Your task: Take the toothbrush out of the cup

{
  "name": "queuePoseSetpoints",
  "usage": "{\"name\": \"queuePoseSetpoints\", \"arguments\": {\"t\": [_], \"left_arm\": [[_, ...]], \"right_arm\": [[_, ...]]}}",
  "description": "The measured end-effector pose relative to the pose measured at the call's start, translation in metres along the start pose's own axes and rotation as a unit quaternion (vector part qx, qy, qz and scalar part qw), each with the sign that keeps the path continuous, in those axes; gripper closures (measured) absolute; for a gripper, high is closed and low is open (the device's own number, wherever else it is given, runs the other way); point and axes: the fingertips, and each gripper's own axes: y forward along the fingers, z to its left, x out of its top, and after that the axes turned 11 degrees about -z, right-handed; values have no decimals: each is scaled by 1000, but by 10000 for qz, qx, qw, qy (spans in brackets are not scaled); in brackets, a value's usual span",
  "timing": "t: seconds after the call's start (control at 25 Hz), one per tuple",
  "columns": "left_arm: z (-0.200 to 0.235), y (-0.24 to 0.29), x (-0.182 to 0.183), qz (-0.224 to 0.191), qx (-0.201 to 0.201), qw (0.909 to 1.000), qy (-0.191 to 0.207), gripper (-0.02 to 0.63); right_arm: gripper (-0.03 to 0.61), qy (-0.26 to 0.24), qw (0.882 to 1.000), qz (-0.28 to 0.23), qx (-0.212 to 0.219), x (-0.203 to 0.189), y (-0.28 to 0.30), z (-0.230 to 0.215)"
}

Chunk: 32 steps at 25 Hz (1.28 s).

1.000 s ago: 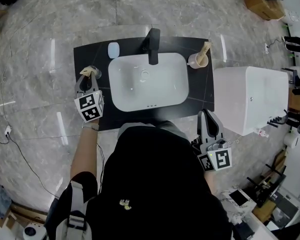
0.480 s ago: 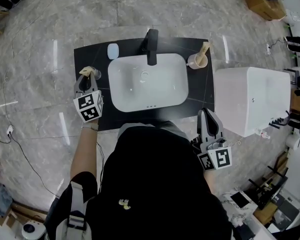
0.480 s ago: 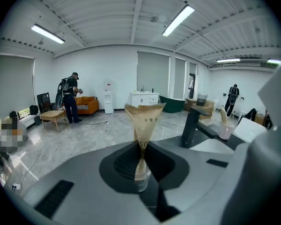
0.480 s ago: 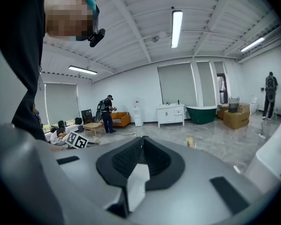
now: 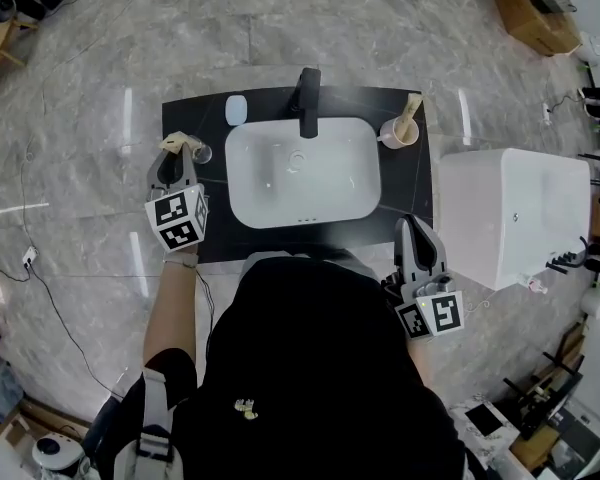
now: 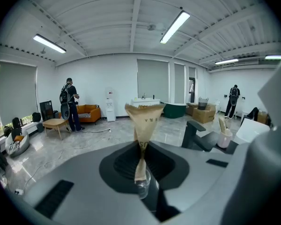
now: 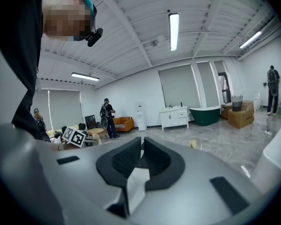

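Note:
A toothbrush in a tan paper sleeve (image 6: 144, 121) stands upright between the jaws of my left gripper (image 6: 140, 146), which is shut on it. Right under it is a clear glass cup (image 6: 141, 189), and the sleeve's lower end shows at the cup's mouth. In the head view my left gripper (image 5: 176, 164) hovers over the left end of the black counter (image 5: 195, 230), with the toothbrush (image 5: 176, 141) at its tips and the glass cup (image 5: 201, 153) just to its right. My right gripper (image 5: 416, 230) is shut and empty at the counter's front right corner; its pads (image 7: 126, 156) meet.
A white basin (image 5: 302, 173) with a black faucet (image 5: 307, 93) fills the counter's middle. A pale oval object (image 5: 237, 110) lies at the back left. A beige cup with another wrapped brush (image 5: 396, 128) stands at the back right. A big white box (image 5: 515, 213) sits right of the counter.
My left gripper has risen with the toothbrush, which has come up out of the glass cup. The right gripper has stayed where it was.

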Motion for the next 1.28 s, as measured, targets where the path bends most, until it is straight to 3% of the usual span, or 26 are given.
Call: {"name": "queuePoseSetpoints", "arguments": {"t": [0.28, 0.64, 0.92, 1.28], "left_arm": [[-18, -29, 56, -384, -25, 9993, 26, 569], [-72, -63, 101, -697, -504, 9963, -91, 569], [-115, -80, 96, -649, -956, 9933, -97, 569], [-140, -91, 80, -455, -1048, 9931, -253, 569]], "right_arm": [[538, 25, 9997, -89, 205, 1, -5, -5], [538, 209, 9992, -205, 271, -6, 1, -13], [538, 305, 9987, -222, 338, -9, 5, -17], [538, 355, 9982, -145, 454, -12, 12, -25]]}}
